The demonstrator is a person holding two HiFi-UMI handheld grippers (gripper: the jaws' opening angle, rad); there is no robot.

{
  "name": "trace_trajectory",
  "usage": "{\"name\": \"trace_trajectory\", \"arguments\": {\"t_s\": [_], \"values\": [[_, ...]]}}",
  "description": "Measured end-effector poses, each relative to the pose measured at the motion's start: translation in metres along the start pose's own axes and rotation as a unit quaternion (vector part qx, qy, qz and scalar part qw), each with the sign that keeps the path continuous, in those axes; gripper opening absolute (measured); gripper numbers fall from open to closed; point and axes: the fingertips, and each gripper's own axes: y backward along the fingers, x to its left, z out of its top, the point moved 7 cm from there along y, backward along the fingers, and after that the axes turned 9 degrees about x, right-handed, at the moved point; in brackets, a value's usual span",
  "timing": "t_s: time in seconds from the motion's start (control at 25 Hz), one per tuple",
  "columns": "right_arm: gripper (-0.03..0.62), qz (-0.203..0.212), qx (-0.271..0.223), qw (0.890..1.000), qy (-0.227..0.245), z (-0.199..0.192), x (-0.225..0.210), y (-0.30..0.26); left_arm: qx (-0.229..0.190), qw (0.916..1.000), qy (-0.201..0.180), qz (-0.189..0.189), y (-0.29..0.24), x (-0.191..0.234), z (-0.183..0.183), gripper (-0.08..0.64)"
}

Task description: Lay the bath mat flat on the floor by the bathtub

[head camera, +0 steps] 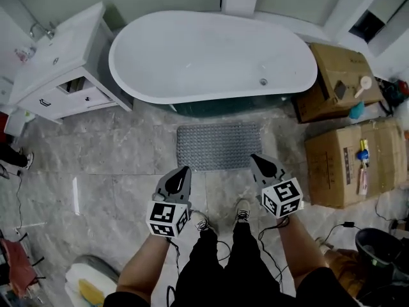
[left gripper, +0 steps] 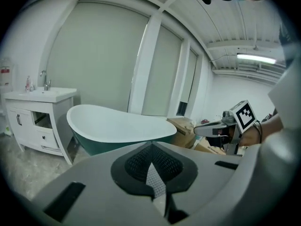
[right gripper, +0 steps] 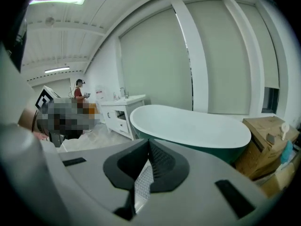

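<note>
The grey bath mat (head camera: 218, 146) lies spread flat on the marble floor, directly in front of the white, green-sided bathtub (head camera: 211, 56). My left gripper (head camera: 184, 169) hovers over the floor just short of the mat's near left corner, jaws shut and empty. My right gripper (head camera: 254, 157) hangs over the mat's near right corner, also shut with nothing in it. In the left gripper view the shut left gripper (left gripper: 151, 145) points at the bathtub (left gripper: 117, 124). The right gripper (right gripper: 149, 142) faces the bathtub (right gripper: 188, 124) too. The mat is hidden in both gripper views.
A white vanity cabinet (head camera: 61, 62) stands left of the tub. Cardboard boxes (head camera: 354, 162) with small items on them line the right side, and a black bin (head camera: 380, 248) stands at lower right. My shoes (head camera: 220, 219) stand just behind the mat. Cables trail on the floor.
</note>
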Motion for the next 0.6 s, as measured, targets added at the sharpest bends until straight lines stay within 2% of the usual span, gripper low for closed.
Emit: {"name": "trace_trajectory", "arguments": {"t_s": [0.32, 0.6], "values": [[0.017, 0.001, -0.037, 0.999, -0.004, 0.063, 0.046, 0.071, -0.033, 0.9994, 0.007, -0.01, 0.082, -0.023, 0.051, 0.017], [0.017, -0.02, -0.078, 0.997, -0.003, 0.087, 0.079, 0.121, -0.054, 0.9979, -0.008, -0.035, 0.131, -0.041, 0.058, 0.017]]}}
